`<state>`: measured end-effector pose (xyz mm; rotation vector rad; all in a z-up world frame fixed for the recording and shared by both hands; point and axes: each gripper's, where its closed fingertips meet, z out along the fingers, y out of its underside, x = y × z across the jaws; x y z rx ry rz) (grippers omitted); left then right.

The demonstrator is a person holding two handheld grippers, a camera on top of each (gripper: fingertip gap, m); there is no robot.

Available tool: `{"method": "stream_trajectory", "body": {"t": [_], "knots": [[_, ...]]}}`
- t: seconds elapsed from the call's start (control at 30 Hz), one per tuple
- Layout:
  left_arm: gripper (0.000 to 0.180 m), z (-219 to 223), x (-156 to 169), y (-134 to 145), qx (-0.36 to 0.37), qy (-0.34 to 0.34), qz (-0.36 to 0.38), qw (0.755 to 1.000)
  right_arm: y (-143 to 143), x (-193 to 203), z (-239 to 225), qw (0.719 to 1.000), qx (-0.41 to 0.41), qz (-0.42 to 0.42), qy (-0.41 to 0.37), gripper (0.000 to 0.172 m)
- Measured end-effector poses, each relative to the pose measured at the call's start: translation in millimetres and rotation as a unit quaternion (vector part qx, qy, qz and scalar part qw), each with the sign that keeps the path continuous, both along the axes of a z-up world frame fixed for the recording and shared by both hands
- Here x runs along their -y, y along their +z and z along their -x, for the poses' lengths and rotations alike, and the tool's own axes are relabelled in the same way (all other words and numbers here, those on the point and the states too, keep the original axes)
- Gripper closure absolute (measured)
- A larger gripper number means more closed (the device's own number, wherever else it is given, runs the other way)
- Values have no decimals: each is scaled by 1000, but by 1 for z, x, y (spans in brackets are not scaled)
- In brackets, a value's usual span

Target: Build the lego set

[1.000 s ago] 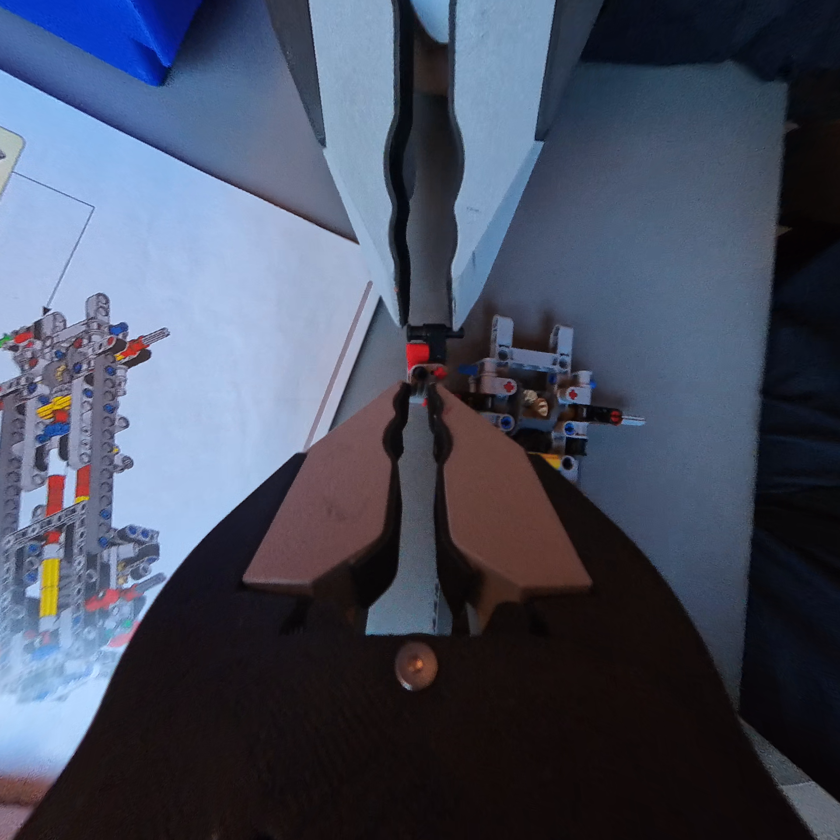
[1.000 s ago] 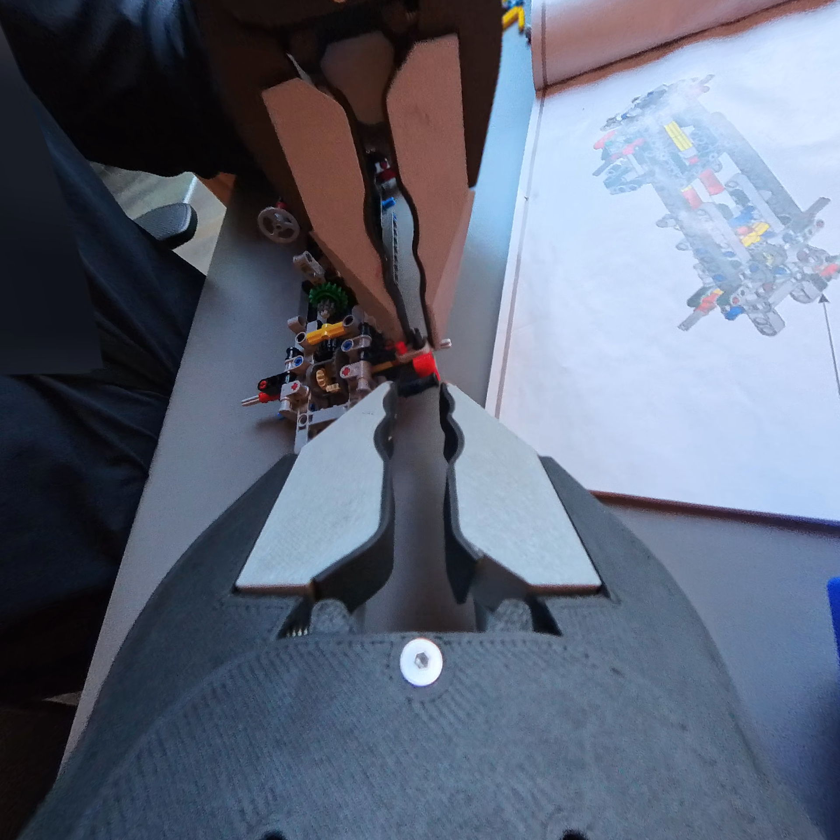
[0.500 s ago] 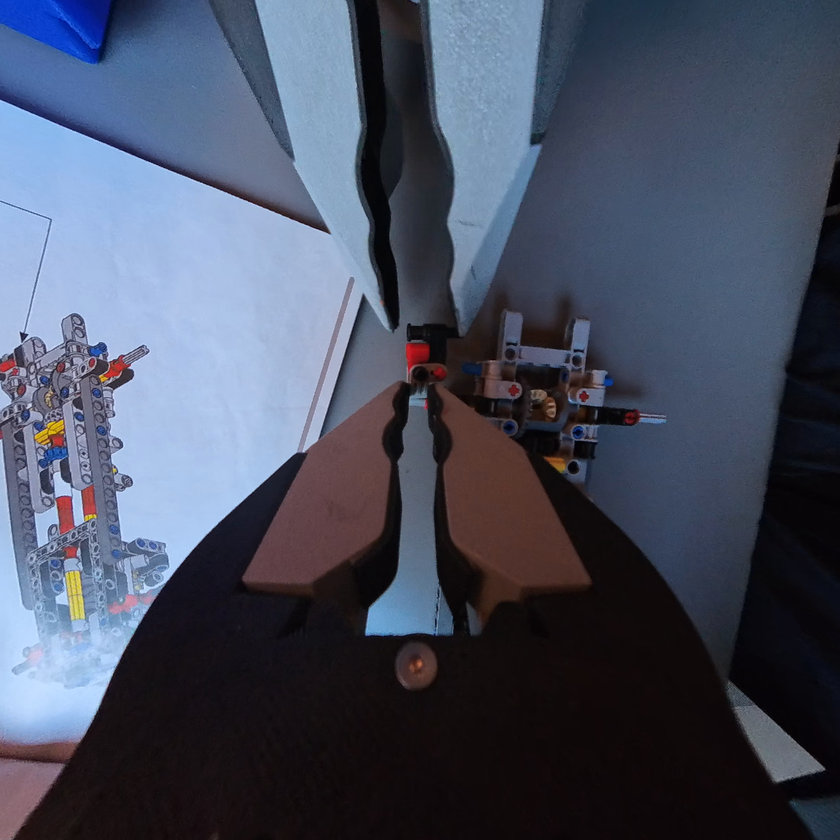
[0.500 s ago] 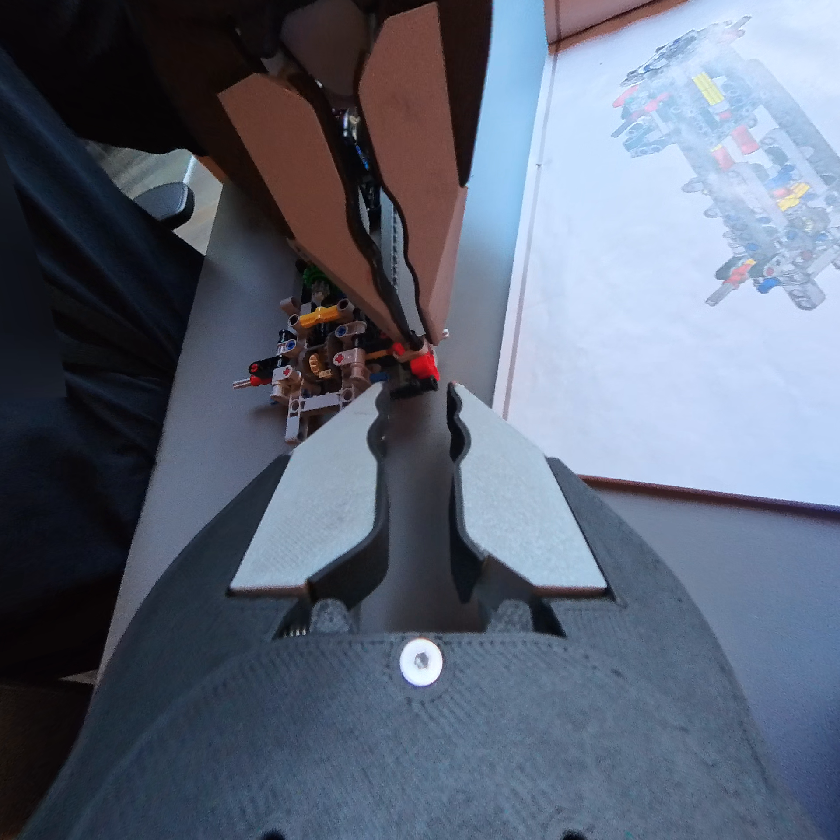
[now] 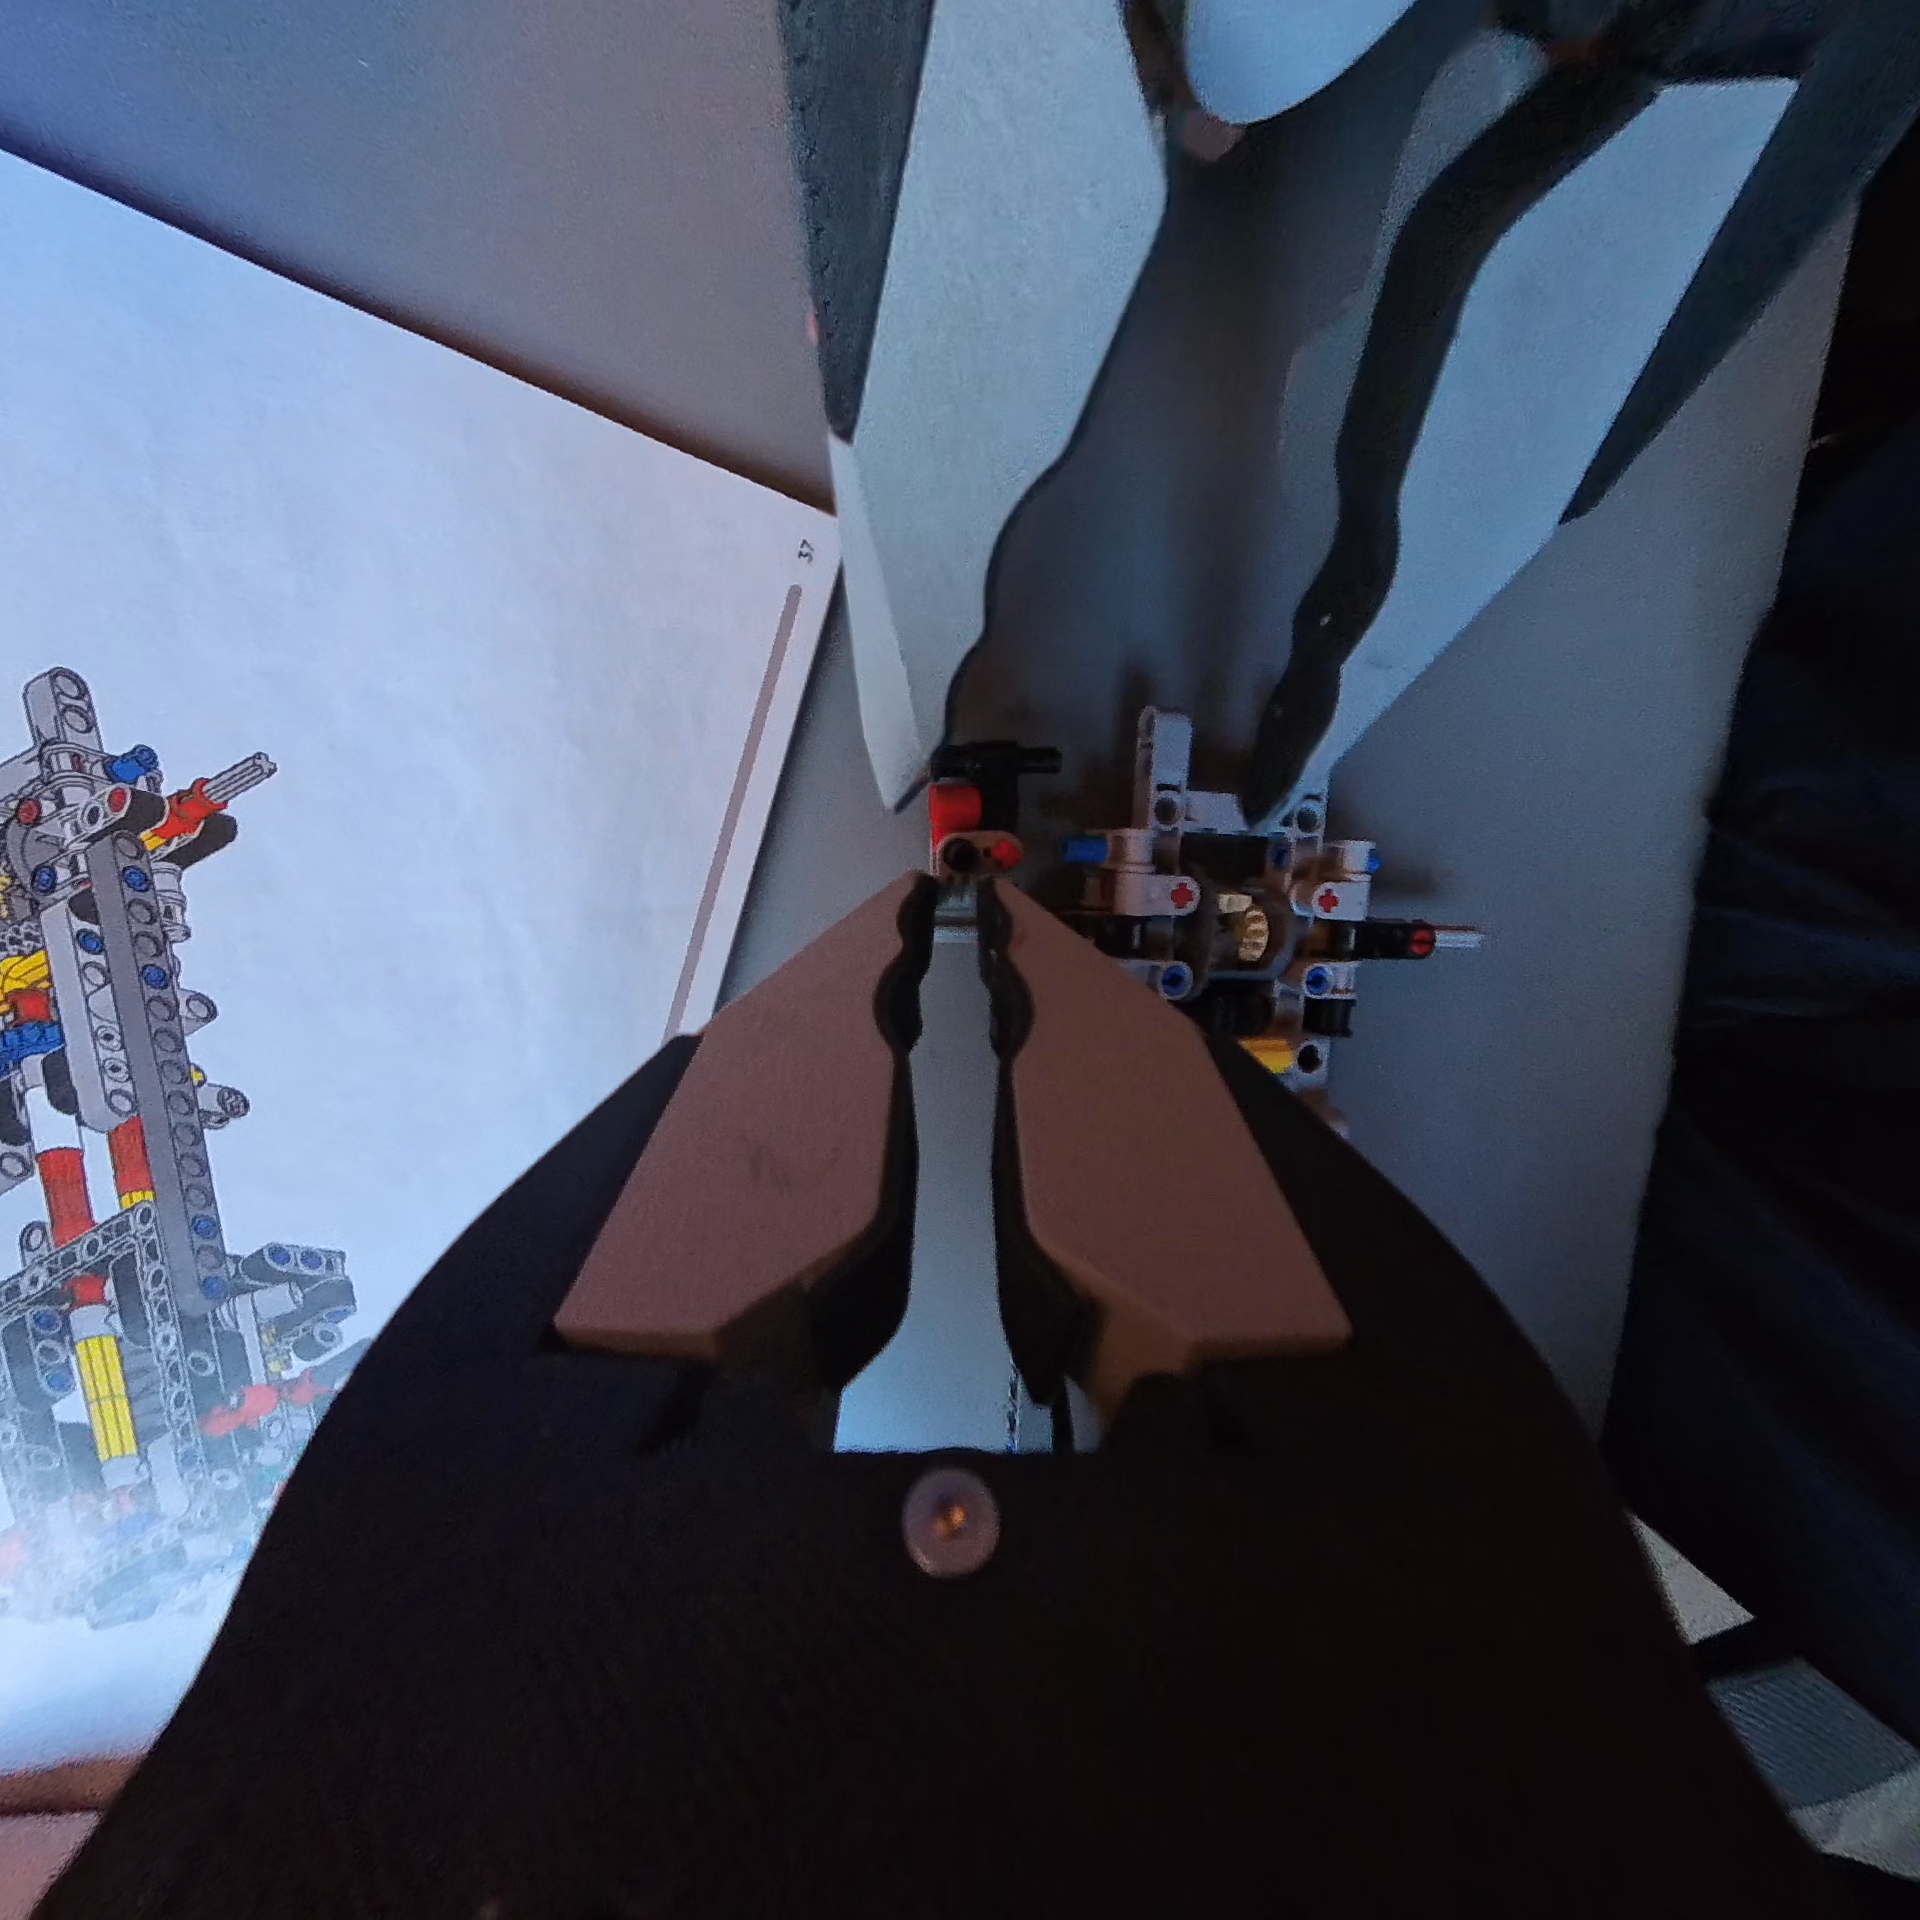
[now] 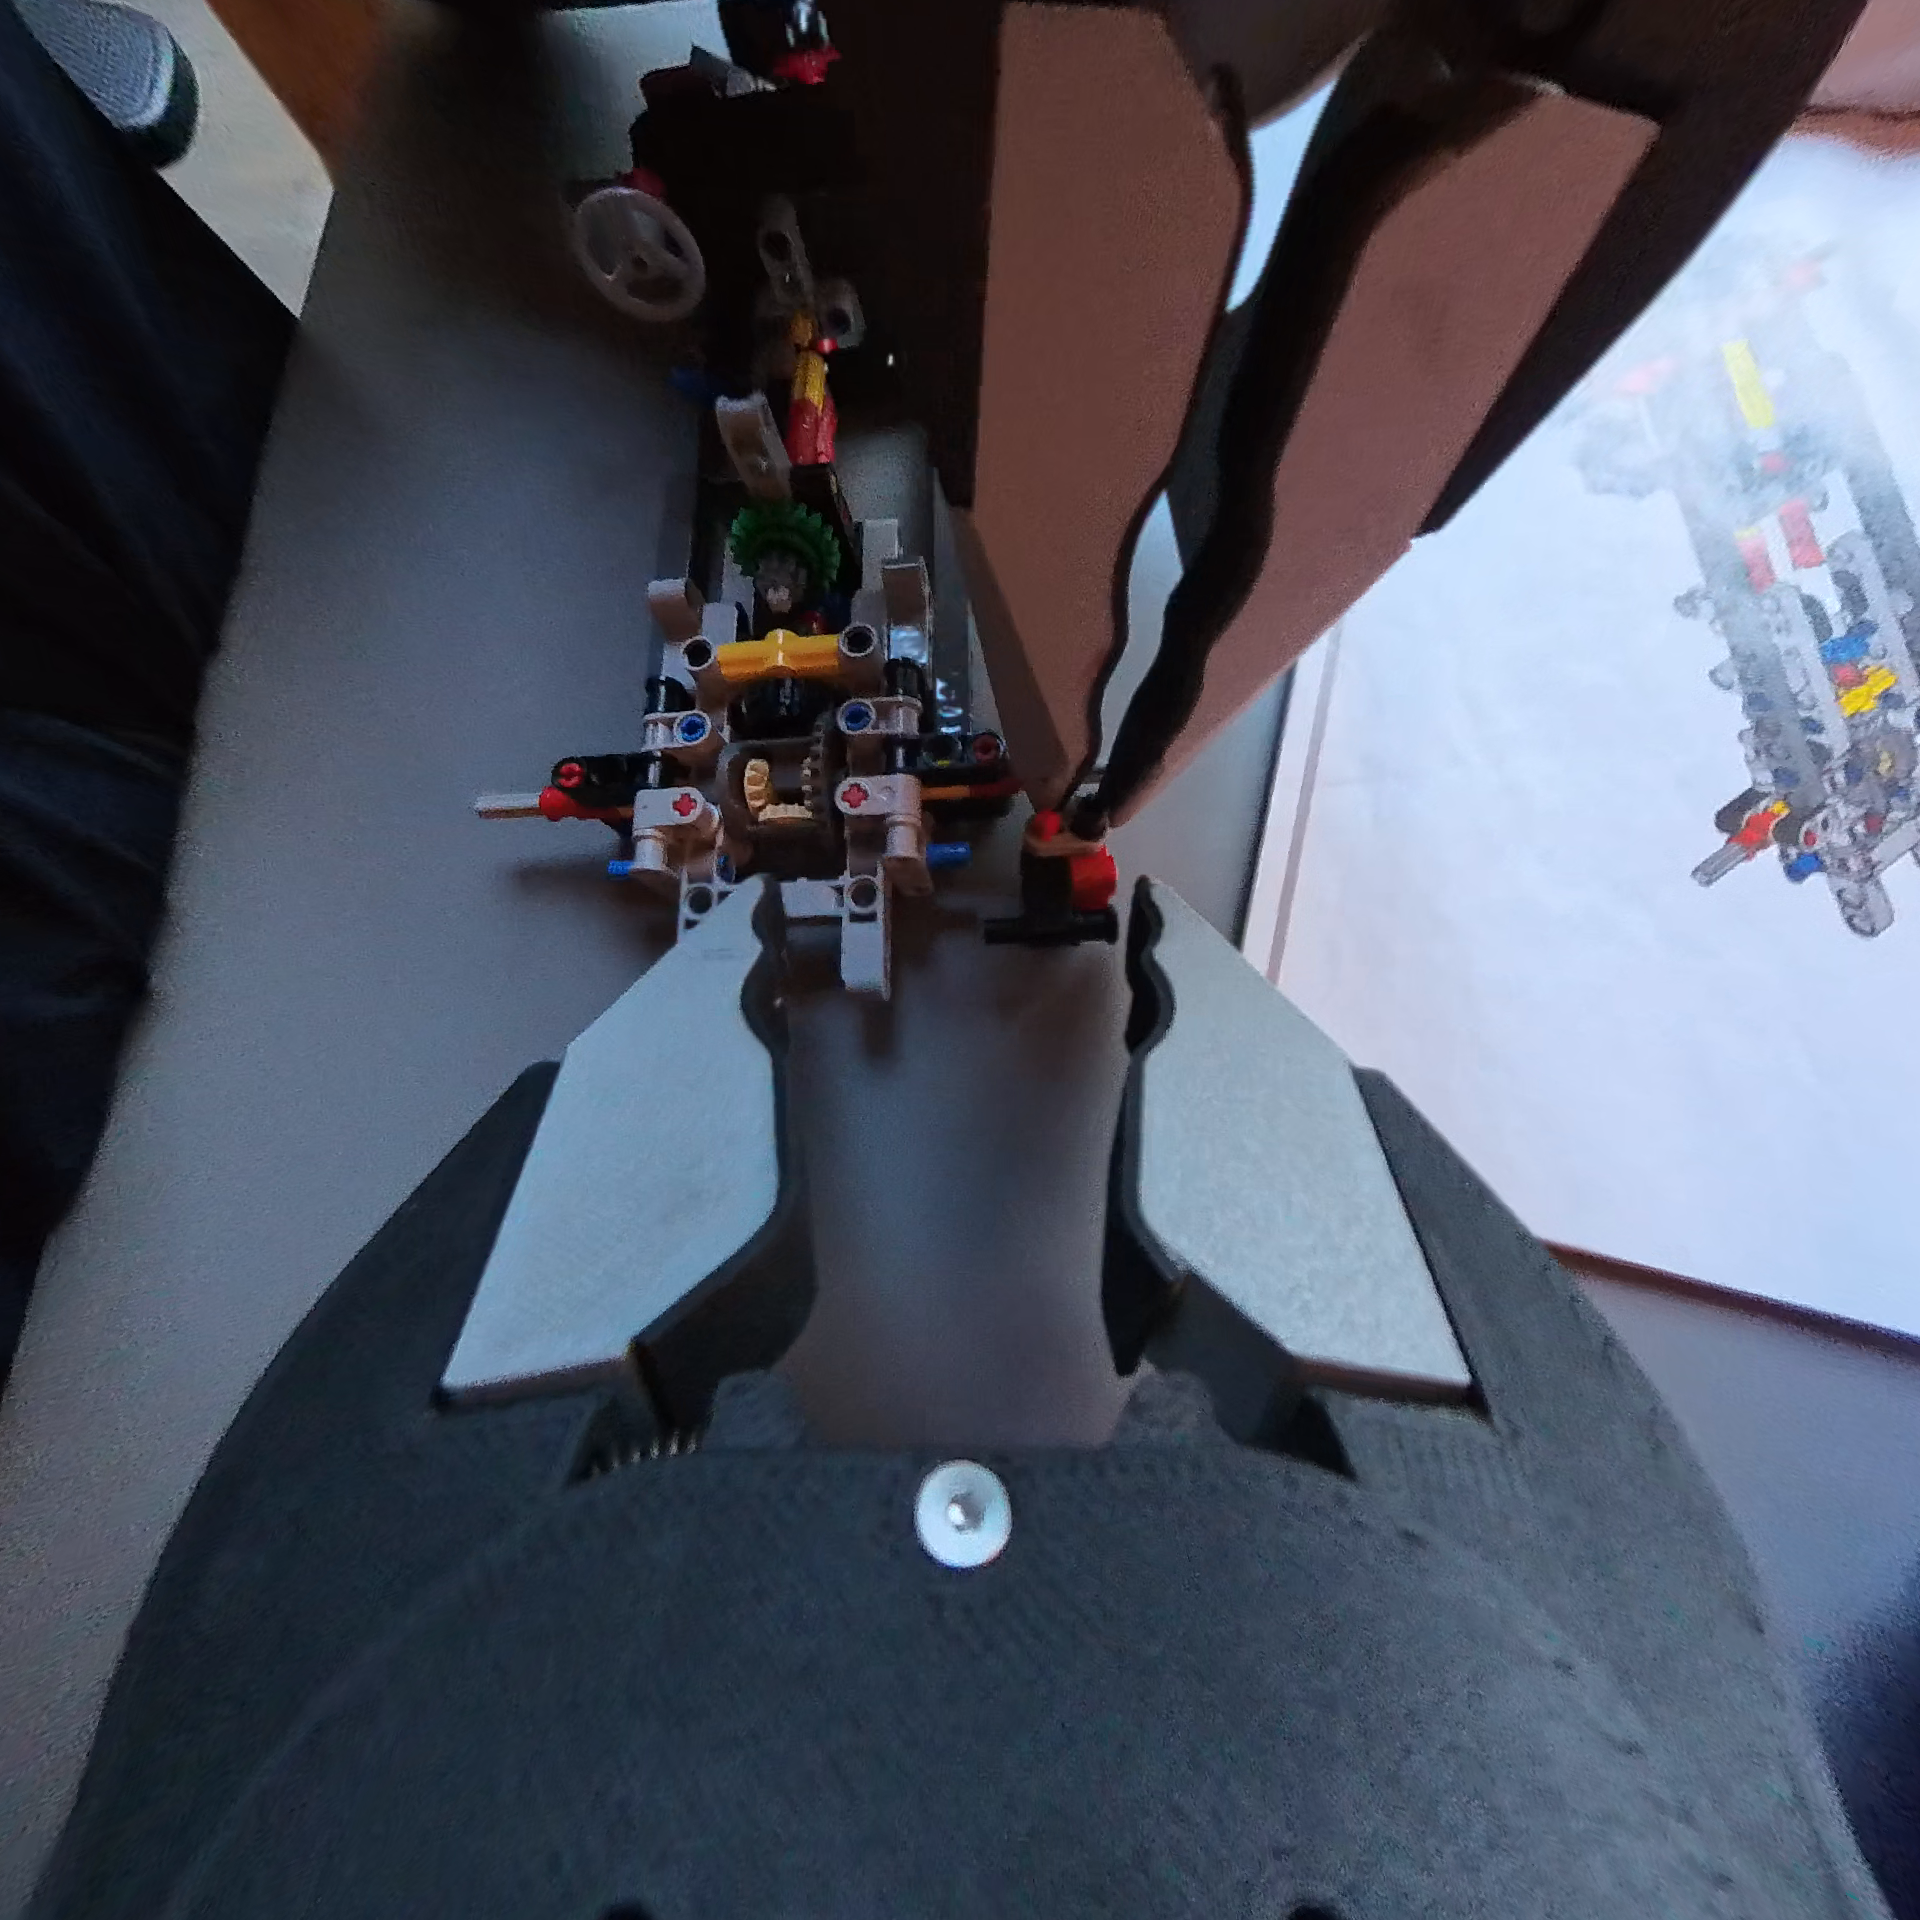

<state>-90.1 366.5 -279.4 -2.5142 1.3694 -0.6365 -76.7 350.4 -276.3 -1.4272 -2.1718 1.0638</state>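
Observation:
My left gripper, with brown fingers, is shut on a small brick cluster made of a tan connector, a red bush and a black pin, just above the grey table. In the right wrist view the brown fingertips pinch the same cluster. My right gripper, with grey fingers, is wide open and holds nothing. Its right fingertip is next to the cluster's black pin, and its left fingertip overlaps the near edge of a larger brick assembly. That assembly lies to the right of the cluster in the left wrist view.
An open instruction booklet lies on the table beside the work; it also shows in the right wrist view. Loose parts and a grey wheel lie beyond the assembly. A person's dark clothing borders the table edge. Only a small space, under 4 cm, lies between the two pairs of fingers.
My right gripper's jaws have opened wide and come off the cluster's black pin end. My left gripper keeps its hold on the cluster, which has stayed in place.

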Motion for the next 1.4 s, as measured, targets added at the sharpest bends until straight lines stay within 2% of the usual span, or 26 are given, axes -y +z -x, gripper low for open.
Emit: {"method": "stream_trajectory", "body": {"t": [0.23,0.53,0.77,1.03,1.2,1.4], "knots": [[175,2,2,2,0,-6,-3,1000,1,2,0,1000,-3,19,7,121],[174,1,6,1,23,-8,10,1000,1,6,5,999,-11,41,9,124],[175,5,5,4,19,-12,-4,1000,14,-15,7,992,-28,118,-34,152],[175,2,5,6,21,-21,-17,999,11,-13,17,995,-32,86,-39,152],[175,2,6,4,12,-24,-22,999,14,-14,19,994,-38,97,-42,167],[174,2,6,4,10,-20,-22,1000,14,-13,21,994,-41,94,-40,169]]}}
